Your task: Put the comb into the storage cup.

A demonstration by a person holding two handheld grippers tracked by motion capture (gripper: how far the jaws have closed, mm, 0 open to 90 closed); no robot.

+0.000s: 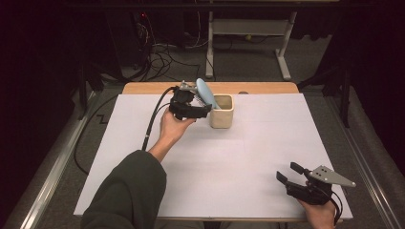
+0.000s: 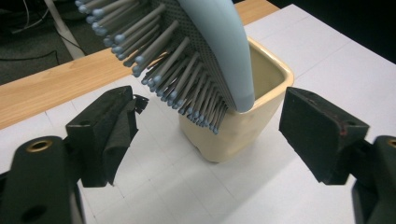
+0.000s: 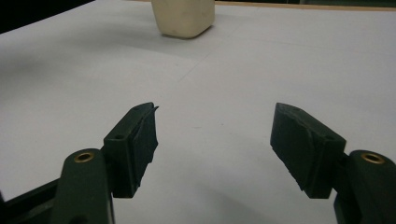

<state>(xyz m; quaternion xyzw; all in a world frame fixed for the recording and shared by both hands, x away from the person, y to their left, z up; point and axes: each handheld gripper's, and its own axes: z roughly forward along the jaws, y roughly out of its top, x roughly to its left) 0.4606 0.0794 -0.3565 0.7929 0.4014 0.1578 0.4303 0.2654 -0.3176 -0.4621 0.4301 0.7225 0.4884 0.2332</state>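
My left gripper [image 2: 210,135] has its jaws spread wide with nothing between the pads [image 2: 119,133] — in the left gripper view the cream square cup [image 2: 243,126] sits in the gap beyond them, at the centre of the frame. A pale blue hairbrush [image 2: 219,51] stands in that cup, its back leaning on the near rim and its grey ball-tipped bristles fanning toward the upper left of the frame. In the high view my left hand [image 1: 173,128] holds this gripper [image 1: 203,110] just left of the cup [image 1: 222,112], upper centre of the frame, the brush head [image 1: 205,92] tilted over it.

My right gripper [image 3: 215,140] is also open and empty, jaws apart over the bare white table sheet [image 3: 224,70] — the cup [image 3: 184,18] is far off at the top of that view. In the high view it [image 1: 290,174] sits at the lower right, well apart from the cup, with the wooden table edge [image 1: 267,88] along the far side
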